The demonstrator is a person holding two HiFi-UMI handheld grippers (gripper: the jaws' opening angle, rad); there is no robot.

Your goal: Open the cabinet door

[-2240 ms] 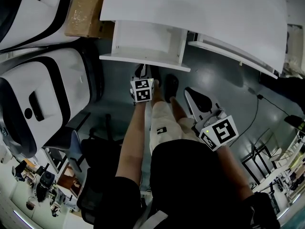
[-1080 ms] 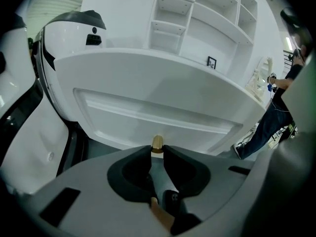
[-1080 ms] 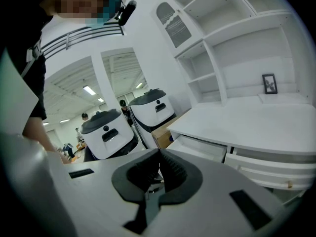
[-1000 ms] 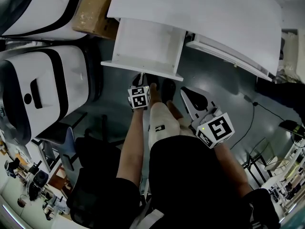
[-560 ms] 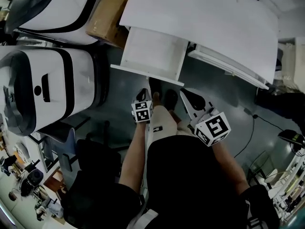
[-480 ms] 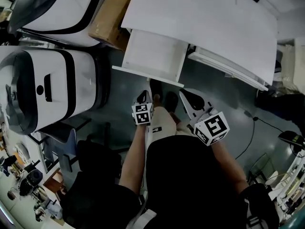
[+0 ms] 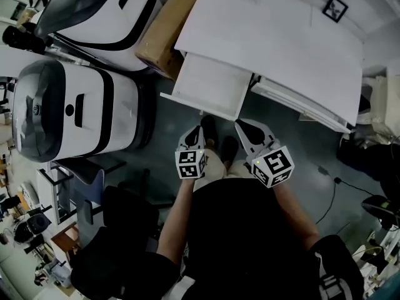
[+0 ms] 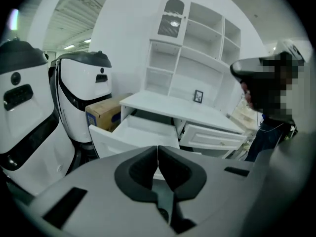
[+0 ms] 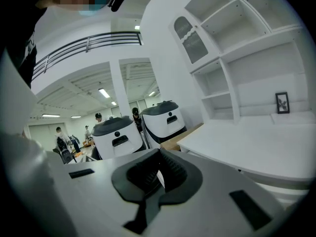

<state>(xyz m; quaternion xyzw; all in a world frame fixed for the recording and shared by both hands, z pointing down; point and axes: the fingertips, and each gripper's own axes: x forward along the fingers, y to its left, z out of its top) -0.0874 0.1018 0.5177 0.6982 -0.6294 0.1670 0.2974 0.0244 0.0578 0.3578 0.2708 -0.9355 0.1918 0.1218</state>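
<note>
A white desk cabinet (image 7: 275, 36) stands ahead with a hutch of open shelves (image 8: 197, 48) on top. Its left drawer (image 7: 206, 92) is pulled far out and looks empty; the right drawer (image 7: 300, 105) stands out a little. My left gripper (image 7: 197, 131) hangs in the air short of the open drawer's front, shut with nothing between its jaws (image 8: 157, 149). My right gripper (image 7: 245, 128) is beside it, below the gap between the two drawers, its jaws together and empty (image 9: 158, 157). Neither touches the cabinet.
Two large white machines with black trim (image 7: 75, 111) stand left of the cabinet, and a cardboard box (image 7: 165, 36) sits between them and it. A small framed picture (image 7: 335, 7) stands on the desk top. A black chair (image 7: 119, 217) and cables (image 7: 328, 180) are on the dark floor.
Both grippers have risen and drawn back from the open drawer's front, the left one more. The head view now takes in more of the desk top and the machines.
</note>
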